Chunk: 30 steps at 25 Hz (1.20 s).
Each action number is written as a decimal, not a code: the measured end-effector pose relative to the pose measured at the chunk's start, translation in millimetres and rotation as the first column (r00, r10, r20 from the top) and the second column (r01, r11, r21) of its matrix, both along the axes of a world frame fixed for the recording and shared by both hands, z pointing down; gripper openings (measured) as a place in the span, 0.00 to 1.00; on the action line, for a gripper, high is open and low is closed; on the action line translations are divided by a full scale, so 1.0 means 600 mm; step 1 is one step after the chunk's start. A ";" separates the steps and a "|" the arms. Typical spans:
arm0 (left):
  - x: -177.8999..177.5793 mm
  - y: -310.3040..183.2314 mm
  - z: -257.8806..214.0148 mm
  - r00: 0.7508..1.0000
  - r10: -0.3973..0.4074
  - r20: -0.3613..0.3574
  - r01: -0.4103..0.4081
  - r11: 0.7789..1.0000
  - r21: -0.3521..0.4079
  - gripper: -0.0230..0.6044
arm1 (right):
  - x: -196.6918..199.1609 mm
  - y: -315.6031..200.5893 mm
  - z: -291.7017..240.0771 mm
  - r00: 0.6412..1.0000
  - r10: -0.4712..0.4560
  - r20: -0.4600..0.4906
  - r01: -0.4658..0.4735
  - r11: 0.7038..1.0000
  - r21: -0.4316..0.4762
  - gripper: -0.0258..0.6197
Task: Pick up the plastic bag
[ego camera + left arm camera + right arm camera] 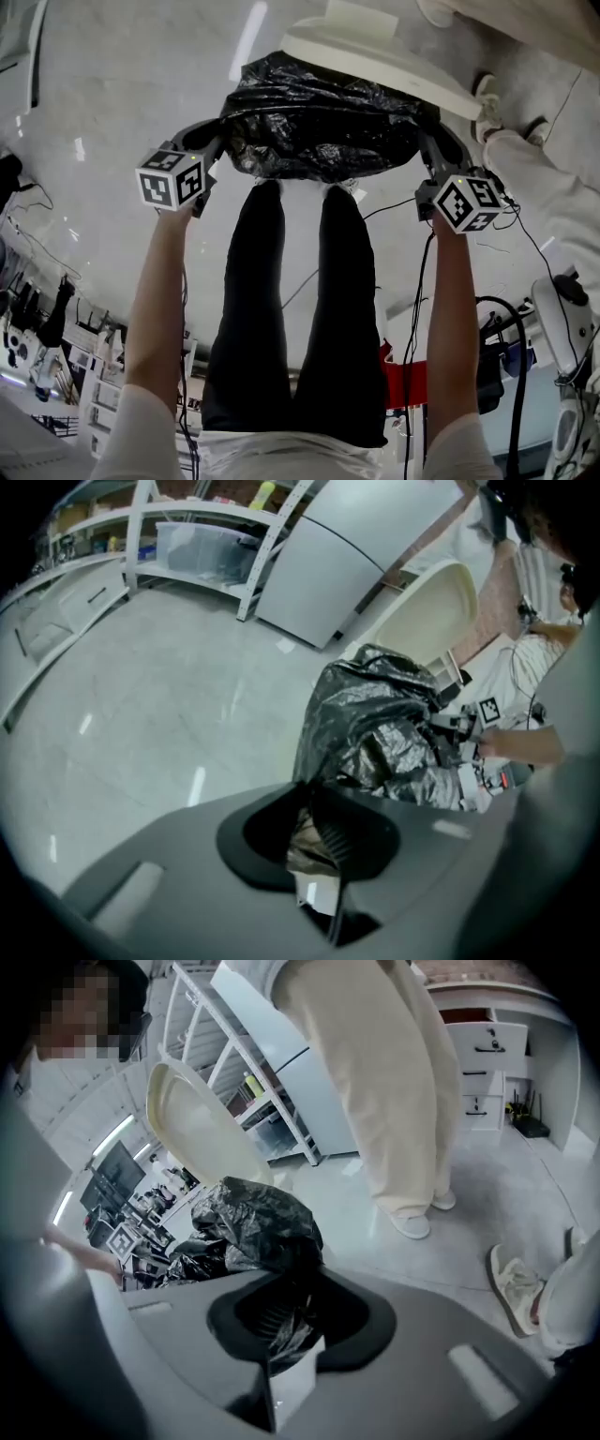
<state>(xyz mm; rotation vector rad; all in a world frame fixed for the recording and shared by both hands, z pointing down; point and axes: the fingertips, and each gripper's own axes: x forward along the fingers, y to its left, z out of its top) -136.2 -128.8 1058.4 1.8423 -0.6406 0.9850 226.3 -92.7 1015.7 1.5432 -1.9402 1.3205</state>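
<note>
The plastic bag (319, 117) sits in the upper centre of the head view, a black, crumpled bulk stretched between the two tools, just below a cream oval object (375, 52) and over the pale floor (112, 84). Whether it is clear of the floor cannot be told.

The left hand-held gripper (220, 142) is clenched on the bag's left edge; its own view shows a fold of wrinkled film pinched between the jaws. The right hand-held gripper (427, 141) is likewise clamped on the right edge, with black film bunched between its jaws.

The bag looks thin, soft and glossy, so it will likely sag, stretch and slide. The bulge suggests something inside, though its weight cannot be judged. A grip on gathered, doubled film near the rim seems safest. A single layer may tear or slip out, and uneven pulls from the two sides could spill or rip it.
</note>
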 end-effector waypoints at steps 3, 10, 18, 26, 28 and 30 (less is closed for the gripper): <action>0.001 -0.002 -0.010 0.999 0.011 0.038 -0.013 0.999 0.046 0.04 | -0.013 0.008 -0.011 1.000 -0.004 0.002 0.004 1.000 -0.001 0.06; 0.008 0.001 -0.034 0.995 -0.008 0.096 -0.003 0.994 0.110 0.04 | -0.012 0.024 -0.036 1.000 0.013 0.026 -0.013 1.000 -0.003 0.05; 0.022 -0.012 -0.106 0.999 -0.030 0.032 0.026 0.989 0.144 0.04 | -0.039 0.003 -0.100 0.998 -0.008 0.066 0.007 1.000 0.024 0.05; 0.034 -0.015 -0.190 1.000 -0.027 0.010 0.025 0.982 0.186 0.04 | -0.045 0.001 -0.171 0.999 -0.010 0.045 0.009 1.000 0.024 0.05; 0.038 -0.010 -0.205 1.000 -0.024 0.008 0.022 0.980 0.199 0.04 | -0.045 0.006 -0.179 0.999 -0.020 0.034 0.019 1.000 0.014 0.05; 0.041 -0.004 -0.222 1.000 -0.026 0.002 0.025 0.978 0.209 0.04 | -0.044 0.011 -0.189 0.999 -0.028 0.027 0.028 1.000 0.005 0.05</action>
